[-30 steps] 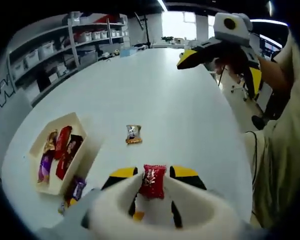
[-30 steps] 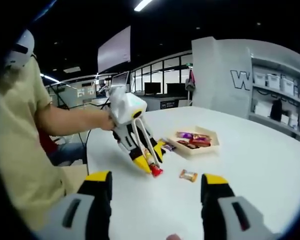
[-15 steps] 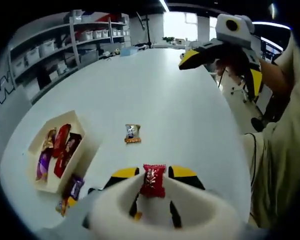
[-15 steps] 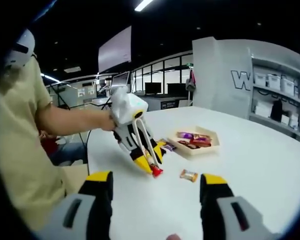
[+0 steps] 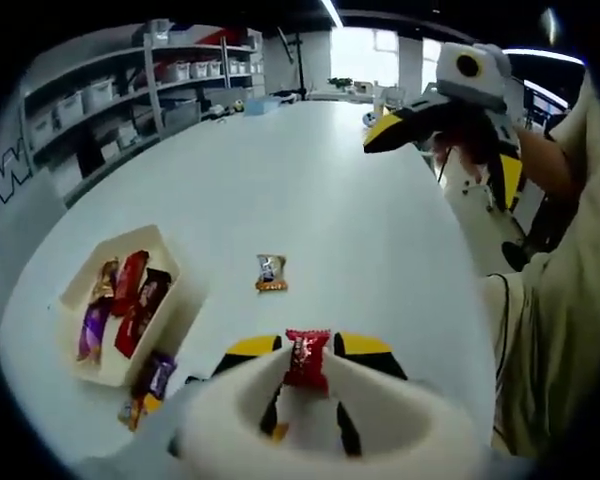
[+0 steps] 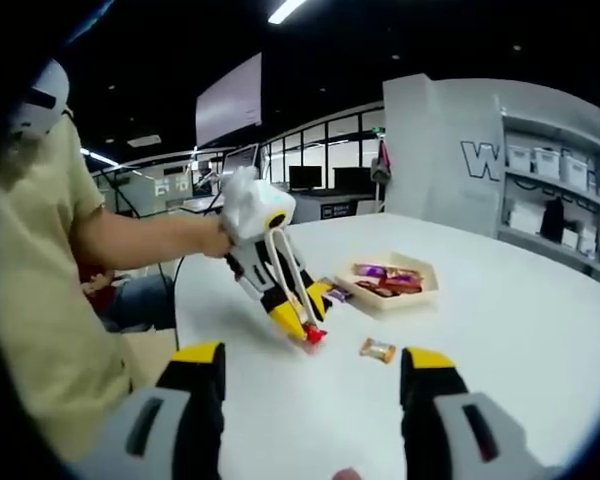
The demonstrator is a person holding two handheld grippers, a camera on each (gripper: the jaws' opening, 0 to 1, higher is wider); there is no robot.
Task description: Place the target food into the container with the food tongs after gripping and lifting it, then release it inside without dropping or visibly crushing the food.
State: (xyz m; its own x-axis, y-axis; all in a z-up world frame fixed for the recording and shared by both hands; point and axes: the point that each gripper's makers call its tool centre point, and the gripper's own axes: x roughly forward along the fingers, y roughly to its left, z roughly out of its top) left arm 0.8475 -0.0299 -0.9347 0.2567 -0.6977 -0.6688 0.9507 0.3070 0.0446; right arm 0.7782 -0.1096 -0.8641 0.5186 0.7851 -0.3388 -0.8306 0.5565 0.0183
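My left gripper (image 5: 308,352) is clamping white tongs whose tips pinch the small red foil-wrapped candy (image 5: 306,359), just above the white table (image 5: 360,220). My right gripper (image 6: 310,385) hangs with jaws apart, holding nothing. Lifting looks underway; next I'd carry it left over the shallow beige tray (image 5: 72,288) of wrapped snacks, easing off gently.

The broad white counter (image 5: 350,190) lies open ahead, broken by one small orange-edged wrapped sweet (image 5: 271,272). To the left sits the cream open tray (image 5: 176,262), already partly filled with wrapped bars, and a purple wrapper (image 5: 156,377) lies just beside its near corner. The tray's top is unobstructed.
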